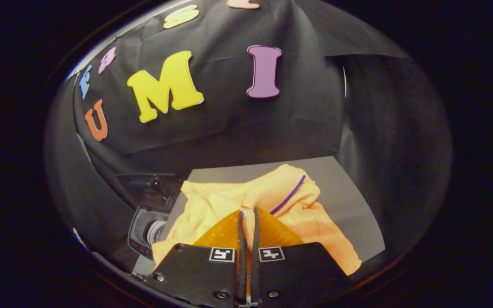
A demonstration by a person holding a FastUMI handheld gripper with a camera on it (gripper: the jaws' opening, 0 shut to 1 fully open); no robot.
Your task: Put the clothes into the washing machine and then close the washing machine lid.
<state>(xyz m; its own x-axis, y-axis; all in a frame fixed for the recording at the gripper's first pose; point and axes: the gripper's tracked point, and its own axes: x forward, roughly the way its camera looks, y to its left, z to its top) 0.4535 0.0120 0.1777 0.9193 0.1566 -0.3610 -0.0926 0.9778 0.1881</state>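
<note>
Two fingers of the hand-held gripper (248,214) sit almost together, only a thin slit between them, with a fold of the orange garment (255,199) pinched at their tips; both fingers (241,239) press on the cloth, so it is clamped on the garment. Taking the garment as landmark: it bunches up around and just beyond the fingertips, spreading to both sides of the fingers, one flap trailing down past the right finger base. A thin purple stripe (288,197) runs along a hem on the garment's right half, just beyond the tips. Amber translucent finger guards fan out right under the garment, ahead of the black gripper body with its two square markers (246,254). Grey counter (340,201) lies under and behind the garment, bare part showing to its right and along its far edge. Washing machine (148,229) sits left of the garment, lower than it, dark body with a round opening partly visible; the garment's left edge overlaps its near side. The machine's lid (148,188) stands raised behind the opening, left of the garment's top corner. Cannot tell whether the garment rests on the counter or hangs free of it. Booth wall of black cloth rises behind it all.
</note>
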